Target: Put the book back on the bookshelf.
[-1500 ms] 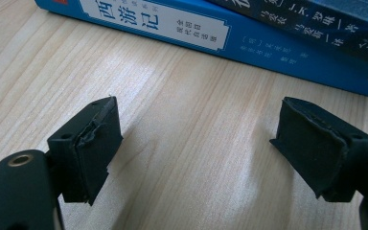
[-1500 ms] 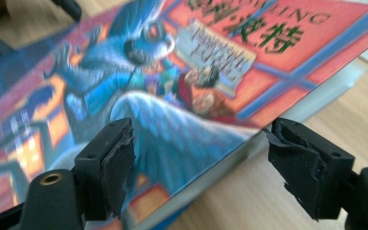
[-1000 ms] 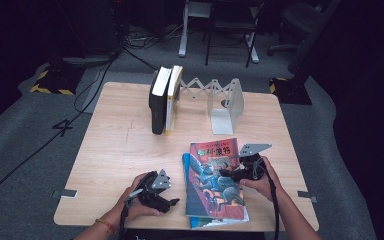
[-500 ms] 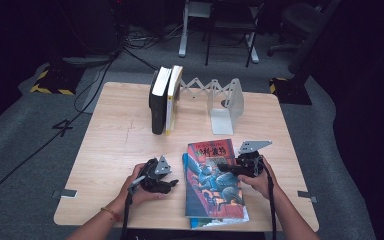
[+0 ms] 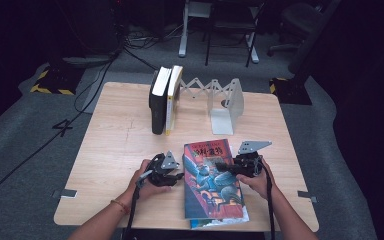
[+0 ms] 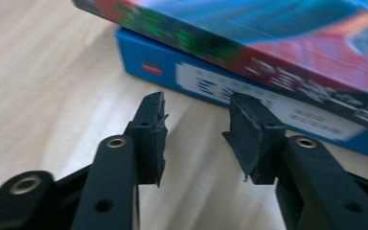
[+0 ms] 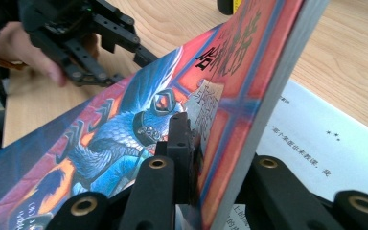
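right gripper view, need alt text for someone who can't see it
The right gripper is clamped on the edge of a colourful book, lifting its cover side above a white printed page underneath. Beyond the book, the left gripper in a person's hand sits over the wooden table.

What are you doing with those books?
A person is working at a wooden table with a hand-held gripper in each hand. The right hand-held gripper is clamped on the long edge of the colourful book and tilts that side up off the blue book under it. The left hand-held gripper has just been closing, with nothing between its jaws, and points at the books' spines. Two more books stand upright at the back beside a white bookend.
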`<state>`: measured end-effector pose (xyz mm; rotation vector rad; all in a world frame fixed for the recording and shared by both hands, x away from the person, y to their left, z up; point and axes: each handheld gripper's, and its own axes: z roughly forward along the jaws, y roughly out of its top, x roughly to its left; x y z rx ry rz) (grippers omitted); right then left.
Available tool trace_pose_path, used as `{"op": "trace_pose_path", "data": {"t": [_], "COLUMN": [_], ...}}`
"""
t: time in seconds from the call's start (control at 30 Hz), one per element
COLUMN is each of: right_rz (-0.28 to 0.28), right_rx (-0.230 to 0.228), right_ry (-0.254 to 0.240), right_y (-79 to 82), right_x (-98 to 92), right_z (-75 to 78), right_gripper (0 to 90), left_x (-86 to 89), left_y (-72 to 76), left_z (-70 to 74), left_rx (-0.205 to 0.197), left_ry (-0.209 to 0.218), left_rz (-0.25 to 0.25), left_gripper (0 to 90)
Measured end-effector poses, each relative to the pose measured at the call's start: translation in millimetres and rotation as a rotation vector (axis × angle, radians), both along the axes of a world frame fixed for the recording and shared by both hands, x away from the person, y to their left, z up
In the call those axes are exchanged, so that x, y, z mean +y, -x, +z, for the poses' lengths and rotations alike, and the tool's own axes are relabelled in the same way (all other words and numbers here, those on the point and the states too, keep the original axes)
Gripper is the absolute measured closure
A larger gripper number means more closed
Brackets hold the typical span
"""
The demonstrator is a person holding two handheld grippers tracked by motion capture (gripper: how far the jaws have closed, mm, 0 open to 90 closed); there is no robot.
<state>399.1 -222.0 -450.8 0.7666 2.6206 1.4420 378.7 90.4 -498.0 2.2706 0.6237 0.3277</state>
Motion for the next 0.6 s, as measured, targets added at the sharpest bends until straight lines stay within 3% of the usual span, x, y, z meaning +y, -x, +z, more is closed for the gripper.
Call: {"op": "trace_pose_path", "data": {"t": [0.1, 0.3, 0.6], "right_rz": [0.006, 0.015, 0.021], "right_rx": [-0.021, -0.072, -0.156], "right_ry": [0.004, 0.004, -0.006], "right_y": [1.5, 7.9, 20.4], "right_x": [1.0, 3.3, 1.5], "right_z": [0.8, 8.2, 22.1], "right_gripper": [78.7, 79.0, 78.9], "left_x": [3.3, 1.3, 2.5], "left_y": [-5.6, -14.9, -35.1], "left_z": [4.1, 10.7, 26.5], "left_rx": [-0.006, -0.031, -0.044], "left_ry": [0.051, 0.052, 0.107], "left_rz": [0.019, 0.051, 0.073], "left_gripper": [59.6, 60.5, 60.4]}}
